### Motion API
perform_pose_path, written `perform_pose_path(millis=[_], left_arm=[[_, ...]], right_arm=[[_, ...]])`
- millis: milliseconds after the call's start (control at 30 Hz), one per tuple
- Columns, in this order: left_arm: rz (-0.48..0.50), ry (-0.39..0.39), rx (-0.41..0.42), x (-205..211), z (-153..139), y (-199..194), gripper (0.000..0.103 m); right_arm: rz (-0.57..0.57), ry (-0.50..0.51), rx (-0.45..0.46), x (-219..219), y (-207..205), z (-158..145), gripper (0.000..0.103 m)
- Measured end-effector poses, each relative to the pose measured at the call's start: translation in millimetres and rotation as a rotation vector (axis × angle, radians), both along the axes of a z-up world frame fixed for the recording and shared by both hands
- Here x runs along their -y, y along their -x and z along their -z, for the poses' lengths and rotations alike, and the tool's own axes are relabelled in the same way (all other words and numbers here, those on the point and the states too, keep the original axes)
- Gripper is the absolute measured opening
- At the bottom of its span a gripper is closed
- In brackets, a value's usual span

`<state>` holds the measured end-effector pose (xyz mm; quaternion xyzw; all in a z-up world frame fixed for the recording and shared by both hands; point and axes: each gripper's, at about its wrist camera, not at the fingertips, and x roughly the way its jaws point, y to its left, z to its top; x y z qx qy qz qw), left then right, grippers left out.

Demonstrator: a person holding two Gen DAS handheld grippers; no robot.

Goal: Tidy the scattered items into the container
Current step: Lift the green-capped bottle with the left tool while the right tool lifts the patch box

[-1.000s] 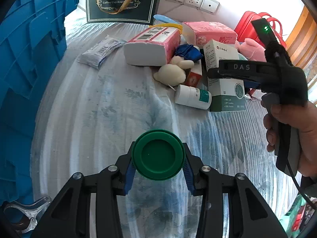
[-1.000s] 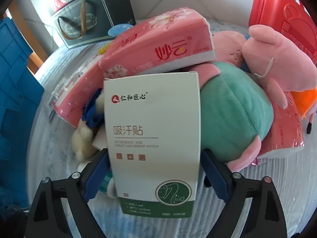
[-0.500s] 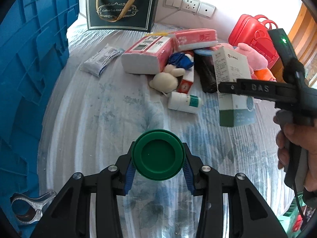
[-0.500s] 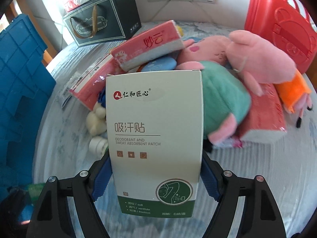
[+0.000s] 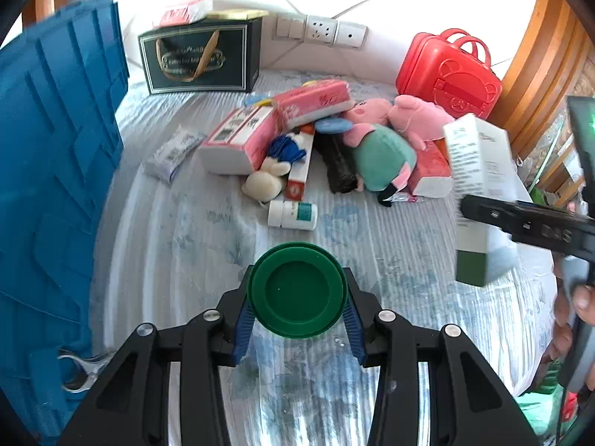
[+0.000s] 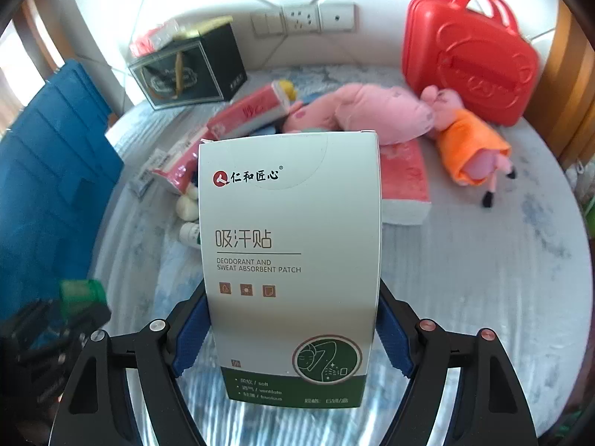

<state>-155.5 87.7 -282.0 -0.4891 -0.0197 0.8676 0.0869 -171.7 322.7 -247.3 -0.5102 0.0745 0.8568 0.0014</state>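
My left gripper [image 5: 297, 319] is shut on a round green-lidded jar [image 5: 297, 290], held above the bed. My right gripper [image 6: 290, 338] is shut on a white and green patch box [image 6: 290, 260], held upright above the sheet; the box also shows at the right of the left wrist view [image 5: 479, 193]. The blue container [image 5: 52, 186] stands at the left and shows in the right wrist view [image 6: 44, 186] too. The scattered pile lies mid-bed: pink tissue packs [image 5: 241, 137], a teal and pink plush [image 5: 379, 156], a white pill bottle [image 5: 293, 215], a small cream plush [image 5: 262, 186].
A dark gift bag [image 5: 200, 59] and a red toy case [image 5: 446, 70] stand by the wall. A plush in an orange dress [image 6: 472, 145] lies right of the pile. A sealed white packet [image 5: 171, 156] lies near the container. A metal clip [image 5: 81, 371] sits at lower left.
Both grippers have pulled back and up from the pile. The right gripper lifted the patch box off the pile and carried it toward the near right. The green jar stays gripped.
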Motion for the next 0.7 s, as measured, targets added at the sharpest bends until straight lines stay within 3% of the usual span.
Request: perform_pose_path(millis=[433, 700], left_arm=[[-0.007, 0.066, -0.044, -20, -89, -9, 0.041], [0.003, 0.05, -0.085, -25, -136, -20, 0.041]], right_arm=[[0.027, 0.01, -0.07, -16, -57, -84, 0.079], [0.057, -0.003, -0.125, -17, -87, -123, 0.079]])
